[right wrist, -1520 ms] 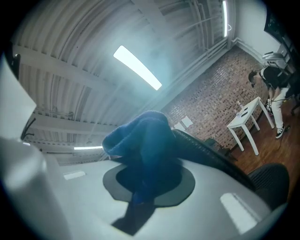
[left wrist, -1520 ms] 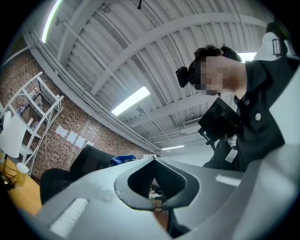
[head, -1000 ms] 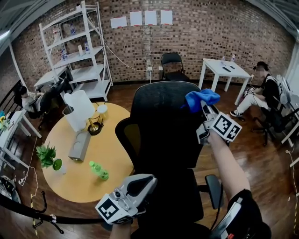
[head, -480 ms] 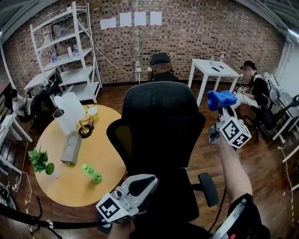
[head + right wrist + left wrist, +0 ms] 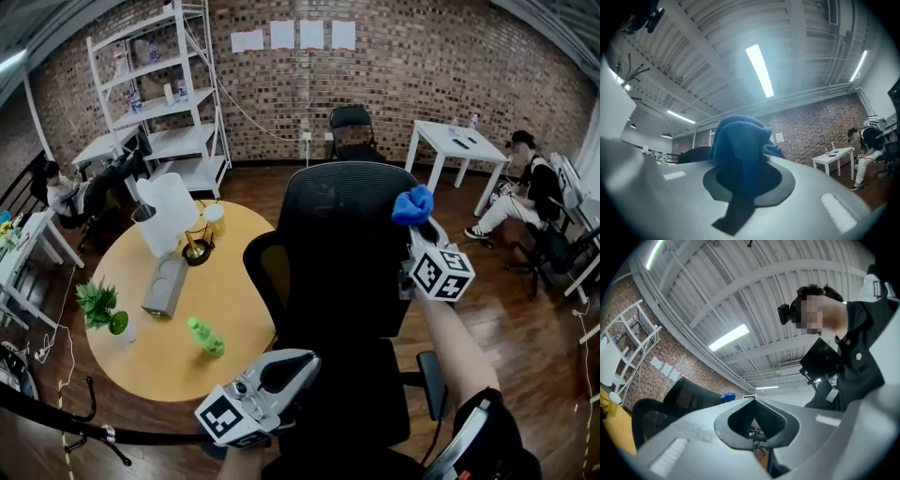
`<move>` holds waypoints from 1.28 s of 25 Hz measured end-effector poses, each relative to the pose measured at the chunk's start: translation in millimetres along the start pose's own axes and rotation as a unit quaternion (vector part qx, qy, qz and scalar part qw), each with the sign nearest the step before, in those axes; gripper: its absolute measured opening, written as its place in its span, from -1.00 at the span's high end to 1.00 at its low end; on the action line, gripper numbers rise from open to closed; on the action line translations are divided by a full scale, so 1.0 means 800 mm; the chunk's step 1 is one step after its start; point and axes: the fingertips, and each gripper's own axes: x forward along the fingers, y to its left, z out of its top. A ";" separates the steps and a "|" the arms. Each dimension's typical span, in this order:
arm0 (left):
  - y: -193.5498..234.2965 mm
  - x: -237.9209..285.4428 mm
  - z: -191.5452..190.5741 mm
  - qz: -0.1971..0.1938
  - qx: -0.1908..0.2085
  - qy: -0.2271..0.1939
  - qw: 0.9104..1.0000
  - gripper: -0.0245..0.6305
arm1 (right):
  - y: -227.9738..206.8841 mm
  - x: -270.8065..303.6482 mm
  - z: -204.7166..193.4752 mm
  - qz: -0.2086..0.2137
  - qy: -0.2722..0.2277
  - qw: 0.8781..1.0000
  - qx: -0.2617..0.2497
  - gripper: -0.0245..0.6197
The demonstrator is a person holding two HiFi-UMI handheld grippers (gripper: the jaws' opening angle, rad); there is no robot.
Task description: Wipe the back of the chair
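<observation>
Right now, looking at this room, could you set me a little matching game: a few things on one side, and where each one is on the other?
Things:
1. blue cloth
2. green bottle
3. potted plant
4. white table

Places:
A. on the round yellow table, towards its near side
B. far off, by the brick wall
C. clamped in the right gripper, at the upper right edge of the chair back
D. at the round yellow table's left edge

Pairs: 1-C, 2-A, 3-D, 4-B
</observation>
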 end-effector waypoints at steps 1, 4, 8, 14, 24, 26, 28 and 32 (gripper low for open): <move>0.000 -0.004 0.001 0.005 0.001 0.002 1.000 0.91 | 0.011 0.007 -0.012 0.011 0.011 1.000 0.000 0.76; 0.005 -0.019 0.003 0.023 0.005 0.004 1.000 0.91 | 0.043 0.028 -0.044 0.036 0.035 0.999 0.011 0.76; 0.014 -0.041 0.004 0.048 0.009 0.008 0.999 0.91 | 0.090 0.048 -0.073 0.072 0.050 0.996 0.029 0.76; 0.020 -0.072 0.007 0.076 0.023 0.009 0.997 0.91 | 0.161 0.067 -0.098 0.126 0.063 0.989 0.047 0.76; 0.026 -0.087 0.017 0.105 0.022 0.006 0.994 0.91 | 0.236 0.075 -0.122 0.187 0.073 0.977 0.067 0.76; 0.024 -0.088 0.020 0.108 0.022 0.002 0.994 0.91 | 0.253 0.073 -0.128 0.201 0.078 0.974 0.070 0.76; 0.022 -0.089 0.021 0.109 0.025 0.004 0.994 0.91 | 0.269 0.070 -0.134 0.213 0.083 0.970 0.077 0.76; 0.019 -0.094 0.021 0.117 0.029 0.005 0.993 0.91 | 0.308 0.062 -0.153 0.247 0.101 0.961 0.078 0.76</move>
